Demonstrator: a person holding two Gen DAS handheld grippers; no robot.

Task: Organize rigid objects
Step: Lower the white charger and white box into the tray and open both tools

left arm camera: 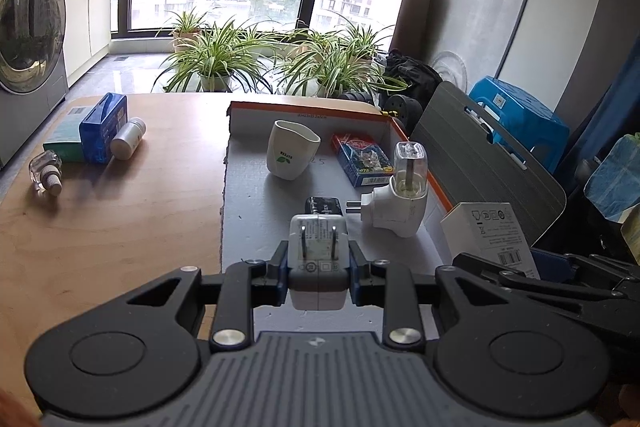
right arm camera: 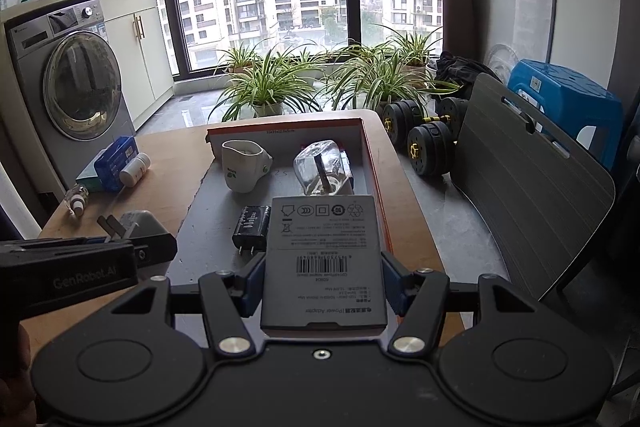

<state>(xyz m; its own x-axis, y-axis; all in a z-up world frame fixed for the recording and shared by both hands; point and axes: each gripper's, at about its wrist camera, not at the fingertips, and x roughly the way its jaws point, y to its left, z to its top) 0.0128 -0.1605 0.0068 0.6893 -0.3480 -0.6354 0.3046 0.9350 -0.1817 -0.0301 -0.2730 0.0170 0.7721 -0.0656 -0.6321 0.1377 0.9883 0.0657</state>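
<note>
Near the shallow cardboard tray (left arm camera: 404, 137), the left gripper (left arm camera: 319, 265) clamps a small white plastic two-prong charger (left arm camera: 318, 259) by its flat sides (light, stiff, slick); the right gripper (right arm camera: 322, 285) grips a light white cardboard adapter box (right arm camera: 324, 263), likely crushable.

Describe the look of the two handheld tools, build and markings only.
Both tools match: the left tool and right tool have matte black linkage arms with silver rivet heads, two round black discs at the base, and blue pads inside the fingers. The left one shows a ribbed grey centre plate. Seen side-on from the right view, the left tool's black body carries pale "GenRobot.AI" lettering. No cables are visible.
</note>
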